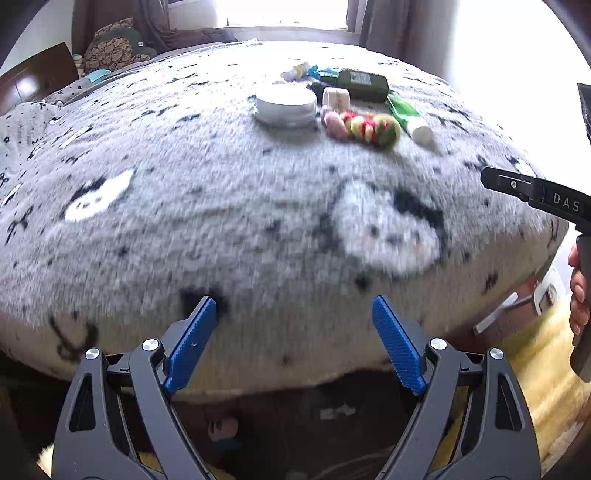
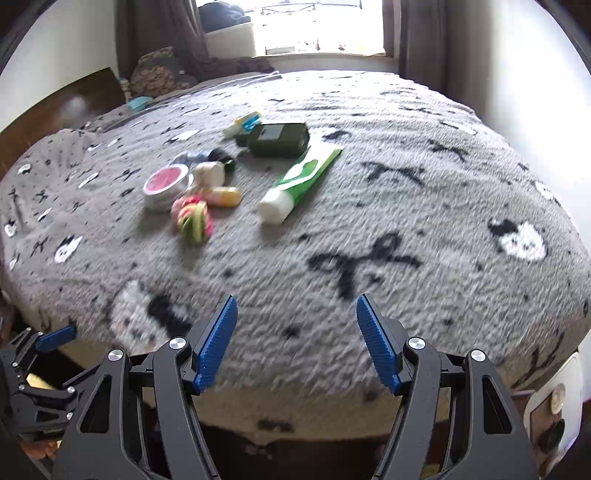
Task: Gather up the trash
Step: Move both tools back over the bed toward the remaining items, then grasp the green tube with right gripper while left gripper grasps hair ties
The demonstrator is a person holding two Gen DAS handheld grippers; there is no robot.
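Several small items lie together on a grey fleece blanket (image 2: 369,206) on a bed: a round tin (image 2: 167,185) (image 1: 286,106), a green tube with a white cap (image 2: 300,184) (image 1: 409,117), a dark green flat case (image 2: 277,139) (image 1: 364,84), a bundle of coloured hair ties (image 2: 194,218) (image 1: 371,129), a small white jar (image 2: 211,172) (image 1: 335,98) and a yellow-pink capsule (image 2: 221,195). My left gripper (image 1: 293,321) is open and empty at the bed's near edge. My right gripper (image 2: 295,317) is open and empty, short of the items.
Pillows (image 1: 114,46) and a dark wooden headboard (image 1: 37,77) stand at the far left. A window (image 2: 314,26) with curtains is beyond the bed. The right gripper's body (image 1: 543,197) shows at the left view's right edge. A white device (image 2: 554,406) sits beside the bed.
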